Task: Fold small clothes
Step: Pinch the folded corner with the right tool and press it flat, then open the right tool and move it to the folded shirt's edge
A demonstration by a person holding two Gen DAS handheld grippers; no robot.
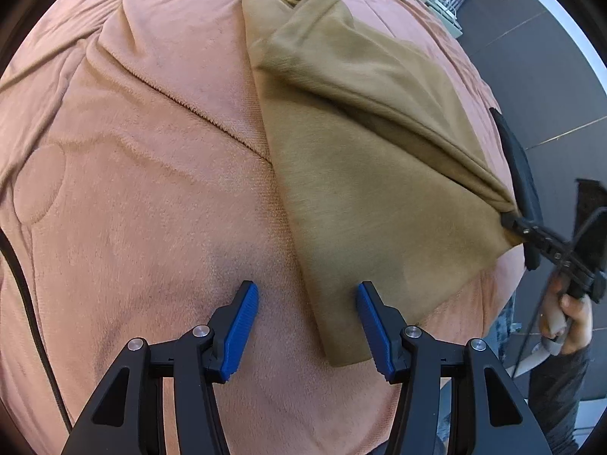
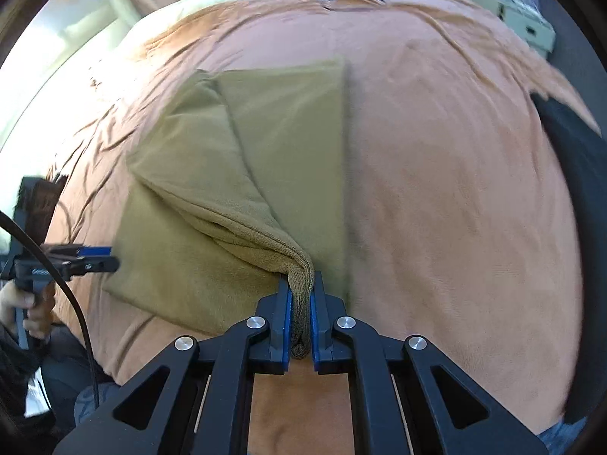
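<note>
We see a tan cloth [image 1: 364, 174] lying on a bed covered by a pink blanket [image 1: 132, 174]. The cloth is partly folded: one layer is lifted and drawn across the flat layer beneath, making a long diagonal ridge that runs from the far end of the cloth down to its near right corner.

Our right tool [image 2: 301, 303] is clamped on that lifted corner. In the right wrist view the bunched, ribbed edge of the cloth [image 2: 242, 174] sits squeezed between the two blue pads [image 2: 287, 322], and the fabric slopes away from the pinch toward the rest of the garment. From the left wrist view the same tool [image 1: 510, 220] shows at the right edge of the bed, gripping the cloth's corner, with a hand [image 1: 573, 314] on its handle below.

Our left tool [image 1: 307, 303] hovers low over the blanket with its fingers wide apart and nothing between them. Its right finger lies over the near edge of the cloth; its left finger is above bare blanket. A black cable [image 1: 26, 295] runs along the left side of the bed.
</note>
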